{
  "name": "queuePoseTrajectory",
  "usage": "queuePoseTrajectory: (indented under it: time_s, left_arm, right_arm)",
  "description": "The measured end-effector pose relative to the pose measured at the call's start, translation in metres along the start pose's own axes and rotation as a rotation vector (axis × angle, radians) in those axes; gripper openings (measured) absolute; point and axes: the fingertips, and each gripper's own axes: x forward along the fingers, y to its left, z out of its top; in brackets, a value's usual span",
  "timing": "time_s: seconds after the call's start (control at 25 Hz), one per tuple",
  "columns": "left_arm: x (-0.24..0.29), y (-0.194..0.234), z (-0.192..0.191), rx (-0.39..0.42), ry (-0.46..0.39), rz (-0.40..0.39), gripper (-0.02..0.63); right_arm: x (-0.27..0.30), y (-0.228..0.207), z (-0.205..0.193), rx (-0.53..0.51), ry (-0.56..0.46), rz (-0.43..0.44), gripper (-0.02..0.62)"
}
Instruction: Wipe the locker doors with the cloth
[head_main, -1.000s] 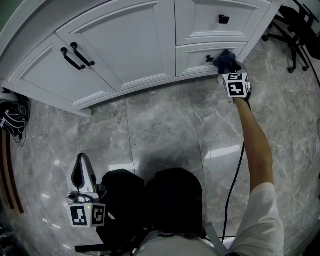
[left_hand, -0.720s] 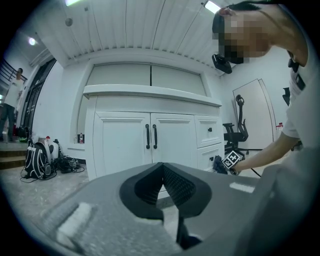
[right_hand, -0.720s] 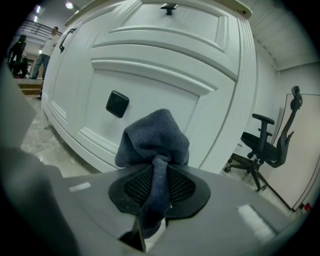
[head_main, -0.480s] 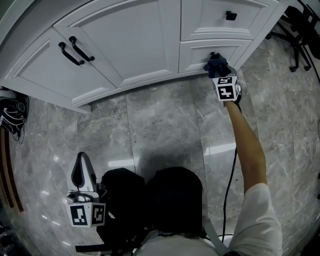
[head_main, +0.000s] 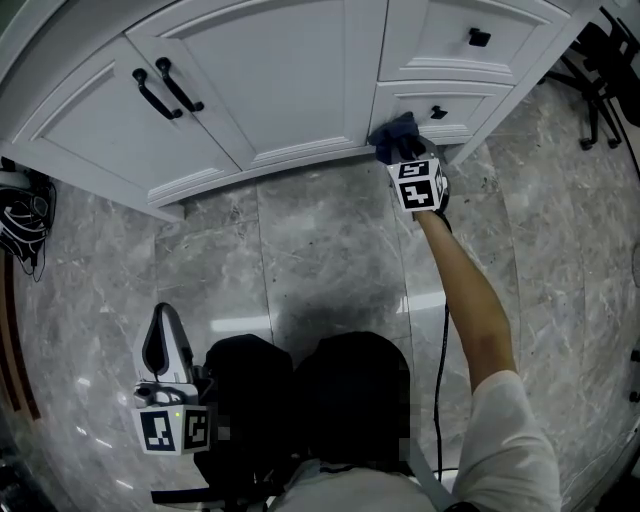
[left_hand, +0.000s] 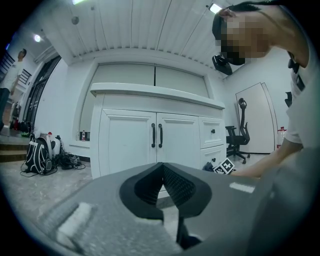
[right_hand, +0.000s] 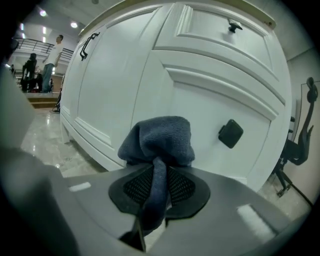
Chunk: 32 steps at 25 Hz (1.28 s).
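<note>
Grips the dark blue cloth (right_hand: 160, 140) in the right hand-held gripper (right_hand: 157, 185), jaws clamped on its tail. Presses the bunched end against the lower drawer front (head_main: 455, 105) at the far right, just left of the black knob (right_hand: 230, 133). Holds the left hand-held gripper (left_hand: 162, 185) near, over the floor (head_main: 320, 260), jaws together on nothing.

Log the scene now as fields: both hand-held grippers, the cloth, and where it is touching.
right hand-held gripper: shut on blue cloth
cloth position: bunched against lower drawer, left of its square knob
left hand-held gripper: shut, empty, held back from the double doors
double doors: nothing touching them
</note>
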Motion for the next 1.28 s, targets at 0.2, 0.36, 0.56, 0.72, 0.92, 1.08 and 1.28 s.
queuePoseTrajectory:
  time_s: [0.2, 0.36, 0.56, 0.72, 0.92, 1.08, 1.28]
  left_arm:
    - [0.001, 0.013, -0.008, -0.033, -0.004, 0.003, 0.002]
    - [0.006, 0.030, -0.019, -0.068, -0.006, -0.010, 0.002]
    - [0.004, 0.058, -0.005, -0.131, 0.025, 0.005, 0.002]
    - [-0.005, 0.064, 0.047, -0.196, 0.098, 0.009, 0.002]
    - [-0.013, 0.065, 0.171, -0.221, 0.143, -0.016, 0.002]
    - [-0.023, 0.067, 0.286, -0.213, 0.141, -0.030, 0.002]
    - [-0.030, 0.045, 0.437, -0.187, 0.116, -0.086, 0.002]
  right_arm:
    - [-0.012, -0.005, 0.001, 0.065, -0.024, -0.017, 0.069]
    - [-0.052, -0.001, 0.025, 0.126, -0.112, -0.028, 0.067]
    - [-0.101, 0.040, 0.075, 0.087, -0.164, 0.046, 0.067]
    - [-0.159, 0.083, 0.110, 0.084, -0.067, 0.160, 0.068]
    - [-0.259, 0.119, 0.222, 0.111, -0.043, 0.286, 0.067]
    - [-0.333, 0.108, 0.320, 0.212, -0.060, 0.296, 0.067]
    - [-0.427, 0.067, 0.445, 0.253, -0.089, 0.296, 0.067]
